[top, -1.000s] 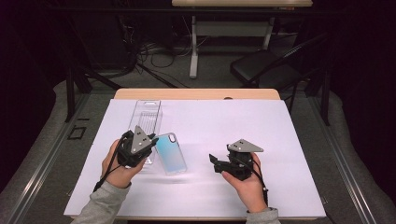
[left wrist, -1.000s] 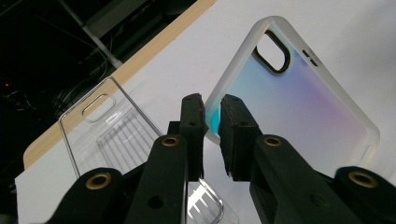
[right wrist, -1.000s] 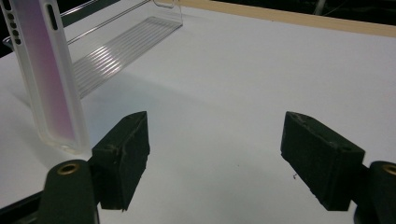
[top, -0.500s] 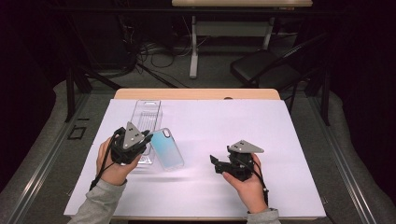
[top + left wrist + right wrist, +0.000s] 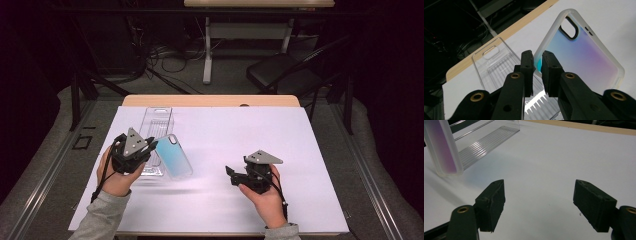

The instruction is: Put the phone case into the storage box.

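Table (image 5: 300, 150): a white sheet is spread over a wooden top, whose bare edge is seen along the far side.
Clear tray (image 5: 156, 131): a long transparent plastic packaging shell with a ribbed floor and a hanging slot at its far end is laid flat on the sheet at the left, its length running away from the person.
Phone case (image 5: 173, 156): a translucent case tinted blue to purple, with a frosted white rim and a black-ringed camera cutout, is held just right of the clear tray; one edge is raised and the case is tilted over the sheet, the cutout end pointing away from the person. In the right gripper view the phone case (image 5: 442, 150) is seen edge-on, its lower corner at the sheet beside the tray.
Left gripper (image 5: 150, 148): it is held in the left hand (image 5: 117, 175) beside the tray; the jaws are clamped together on the near rim of the phone case, as seen in the left gripper view (image 5: 537, 66).
Right gripper (image 5: 231, 173): it is held in the right hand (image 5: 265, 197) well apart from the case, over bare sheet; the jaws are spread wide with nothing between them (image 5: 539, 197).
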Available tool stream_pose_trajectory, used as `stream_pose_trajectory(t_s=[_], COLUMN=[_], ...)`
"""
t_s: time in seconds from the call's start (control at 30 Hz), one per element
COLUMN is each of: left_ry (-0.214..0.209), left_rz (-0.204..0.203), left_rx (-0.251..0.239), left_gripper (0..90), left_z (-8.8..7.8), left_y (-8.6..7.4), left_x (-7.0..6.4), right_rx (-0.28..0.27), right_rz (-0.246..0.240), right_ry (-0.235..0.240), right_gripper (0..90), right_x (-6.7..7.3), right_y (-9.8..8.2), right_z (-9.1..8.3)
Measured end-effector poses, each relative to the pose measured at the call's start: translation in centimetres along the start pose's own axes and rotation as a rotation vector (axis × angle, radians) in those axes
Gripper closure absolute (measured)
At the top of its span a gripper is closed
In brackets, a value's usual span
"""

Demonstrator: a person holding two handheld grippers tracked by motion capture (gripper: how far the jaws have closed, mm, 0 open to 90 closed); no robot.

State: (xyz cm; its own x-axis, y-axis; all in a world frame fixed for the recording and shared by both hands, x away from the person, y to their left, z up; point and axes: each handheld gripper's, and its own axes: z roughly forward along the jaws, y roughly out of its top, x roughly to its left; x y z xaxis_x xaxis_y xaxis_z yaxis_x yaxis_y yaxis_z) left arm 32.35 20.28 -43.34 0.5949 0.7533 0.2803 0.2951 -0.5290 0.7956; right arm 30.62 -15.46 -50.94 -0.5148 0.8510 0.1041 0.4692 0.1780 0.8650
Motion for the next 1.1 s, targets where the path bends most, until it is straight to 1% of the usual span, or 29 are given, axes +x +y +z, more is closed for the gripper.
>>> stream_pose_trajectory(t_s=[0.1,0.2,0.3,0.4,0.43,0.47,0.6,0.67,0.73,0.83,0.9,0.97,1.07,1.1], left_ry=[0.013,0.008,0.015,0.015,0.015,0.014,-0.012,-0.027,-0.041,-0.045,-0.047,-0.050,-0.050,-0.048], left_rz=[-0.010,-0.016,-0.020,-0.019,-0.018,-0.022,-0.038,-0.056,-0.054,-0.051,-0.042,-0.046,-0.034,-0.038], left_rx=[0.003,-0.004,-0.006,-0.003,-0.003,-0.006,-0.010,-0.014,-0.016,-0.009,-0.009,-0.009,-0.019,-0.021], left_gripper=[80.5,80.5,80.5,80.5,80.5,80.5,80.5,80.5,80.5,80.6,80.5,80.5,80.6,80.6], left_z=[0.0,0.1,0.1,0.2,0.2,0.3,0.8,1.1,1.4,1.7,2.0,2.1,2.2,2.2], left_y=[-0.2,-0.3,-0.4,-0.3,-0.2,-0.2,0.0,0.2,0.4,0.8,1.0,1.3,1.7,1.8], left_x=[0.4,0.7,0.9,1.1,1.2,1.3,1.6,1.7,1.8,2.1,2.4,2.8,3.5,3.7], right_rx=[0.003,0.003,0.005,0.002,0.001,-0.001,-0.008,-0.011,-0.013,-0.007,-0.010,-0.009,-0.009,-0.009], right_rz=[0.002,-0.001,-0.003,0.001,-0.005,-0.004,0.003,0.006,0.007,0.010,0.005,0.004,0.009,0.007], right_ry=[-0.001,-0.005,-0.005,-0.005,-0.006,-0.007,-0.010,-0.011,-0.014,-0.016,-0.019,-0.021,-0.025,-0.026], right_gripper=[25.4,25.5,25.6,25.7,25.7,25.7,25.9,25.9,25.9,25.9,25.9,25.9,25.9,25.9], right_x=[0.1,0.2,0.2,0.1,0.0,0.0,-0.1,-0.2,-0.3,-0.3,-0.4,-0.5,-0.5,-0.6], right_y=[0.0,-0.1,-0.1,0.0,0.0,0.0,0.1,0.1,0.1,0.1,0.1,0.1,0.1,0.1], right_z=[0.0,0.0,0.0,0.0,0.0,-0.1,-0.2,-0.2,-0.3,-0.3,-0.3,-0.3,-0.4,-0.4])
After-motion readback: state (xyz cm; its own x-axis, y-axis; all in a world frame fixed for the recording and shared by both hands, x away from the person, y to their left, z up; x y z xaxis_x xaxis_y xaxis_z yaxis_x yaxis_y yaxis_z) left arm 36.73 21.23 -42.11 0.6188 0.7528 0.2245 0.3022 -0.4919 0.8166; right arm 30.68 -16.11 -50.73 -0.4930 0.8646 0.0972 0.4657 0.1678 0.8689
